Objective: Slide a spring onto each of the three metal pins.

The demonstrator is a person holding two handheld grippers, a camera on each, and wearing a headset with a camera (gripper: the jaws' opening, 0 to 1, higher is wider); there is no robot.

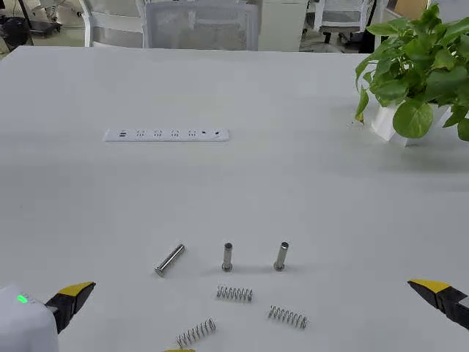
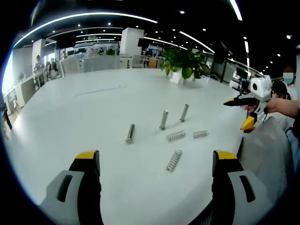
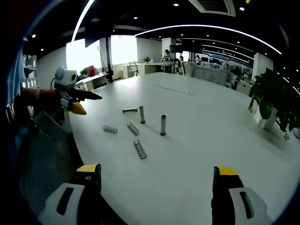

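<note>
Held low over the counter (image 1: 234, 183) edge, jaws spread wide and empty: left gripper (image 2: 156, 157), right gripper (image 3: 158, 169). Ahead, flat and unthreaded, three springs (image 1: 234, 294); beyond, three pins (image 1: 227, 257), two upright, one toppled. Closest to the left jaws: nearest spring (image 1: 196, 332), long axis slanting away rightward.

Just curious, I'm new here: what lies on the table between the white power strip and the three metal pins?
Nothing: in the head view, the table between the power strip and the pins is bare white surface.
</note>
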